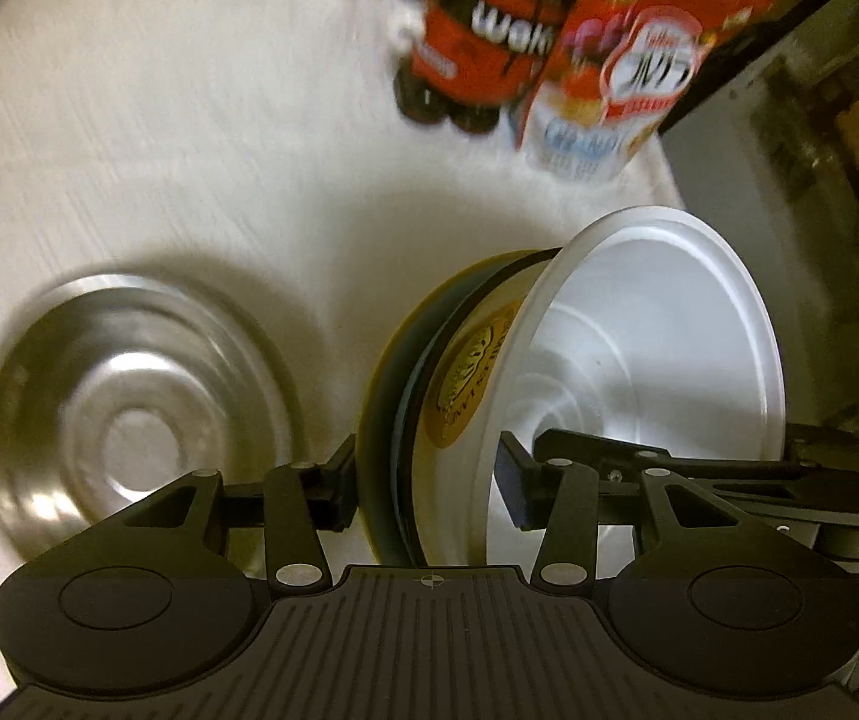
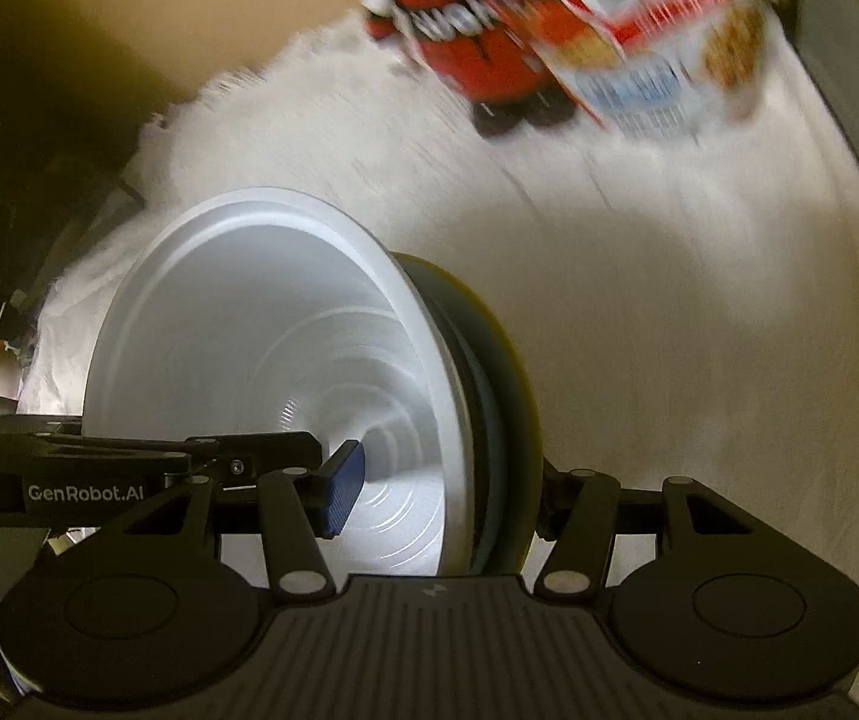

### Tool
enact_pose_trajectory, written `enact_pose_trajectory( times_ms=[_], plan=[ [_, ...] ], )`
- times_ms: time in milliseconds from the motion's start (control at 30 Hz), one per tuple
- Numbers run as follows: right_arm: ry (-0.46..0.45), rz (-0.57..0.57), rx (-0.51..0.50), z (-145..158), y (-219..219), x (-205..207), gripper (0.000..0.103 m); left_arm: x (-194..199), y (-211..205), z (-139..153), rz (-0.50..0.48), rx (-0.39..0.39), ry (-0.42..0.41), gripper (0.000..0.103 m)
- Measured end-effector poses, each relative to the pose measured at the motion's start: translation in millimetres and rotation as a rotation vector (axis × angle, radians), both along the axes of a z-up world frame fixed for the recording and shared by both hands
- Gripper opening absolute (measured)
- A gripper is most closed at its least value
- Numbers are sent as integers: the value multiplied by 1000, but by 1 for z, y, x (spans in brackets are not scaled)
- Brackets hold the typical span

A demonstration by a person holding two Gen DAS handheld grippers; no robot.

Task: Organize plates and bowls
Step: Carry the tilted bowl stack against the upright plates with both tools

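A stack of dishes is held on edge between both grippers: a white bowl (image 1: 657, 330) nested against a dark plate with a yellow rim (image 1: 387, 378). My left gripper (image 1: 429, 489) is shut on the stack, one finger outside the plate, the other inside the bowl. In the right wrist view the white bowl (image 2: 261, 330) and the dark plate (image 2: 507, 396) sit between the fingers of my right gripper (image 2: 447, 498), also shut on the stack. A steel bowl (image 1: 129, 408) rests on the white cloth (image 1: 189, 150) to the left.
A red plush figure (image 1: 483, 42) and a red cereal box (image 1: 639, 60) stand at the back of the cloth. They also show in the right wrist view, the figure (image 2: 477, 42) and the box (image 2: 657, 30). A dark edge (image 1: 789, 30) lies at right.
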State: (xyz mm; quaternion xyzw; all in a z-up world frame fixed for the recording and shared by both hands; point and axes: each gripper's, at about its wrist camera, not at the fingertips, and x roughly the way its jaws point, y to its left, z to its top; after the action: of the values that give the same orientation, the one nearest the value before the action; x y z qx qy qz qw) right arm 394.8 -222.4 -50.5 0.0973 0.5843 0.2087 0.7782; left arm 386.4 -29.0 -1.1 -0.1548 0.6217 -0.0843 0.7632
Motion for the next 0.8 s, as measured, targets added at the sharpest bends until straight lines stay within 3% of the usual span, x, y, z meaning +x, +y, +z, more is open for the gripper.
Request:
enact_pose_trajectory(
  times_ms=[167, 333, 567, 800],
  plan=[
    [-73, 64, 12, 37, 40, 6, 56, -4, 39, 38, 40, 22, -76, 49],
    [-74, 148, 41, 43, 92, 15, 57, -15, 89, 43, 126, 51, -80, 51],
    [37, 243, 33, 3, 158, 23, 57, -32, 150, 0, 229, 46, 22, 52],
    [177, 253, -25, -49, 181, 27, 58, -38, 169, -52, 231, 6, 136, 49]
  ],
)
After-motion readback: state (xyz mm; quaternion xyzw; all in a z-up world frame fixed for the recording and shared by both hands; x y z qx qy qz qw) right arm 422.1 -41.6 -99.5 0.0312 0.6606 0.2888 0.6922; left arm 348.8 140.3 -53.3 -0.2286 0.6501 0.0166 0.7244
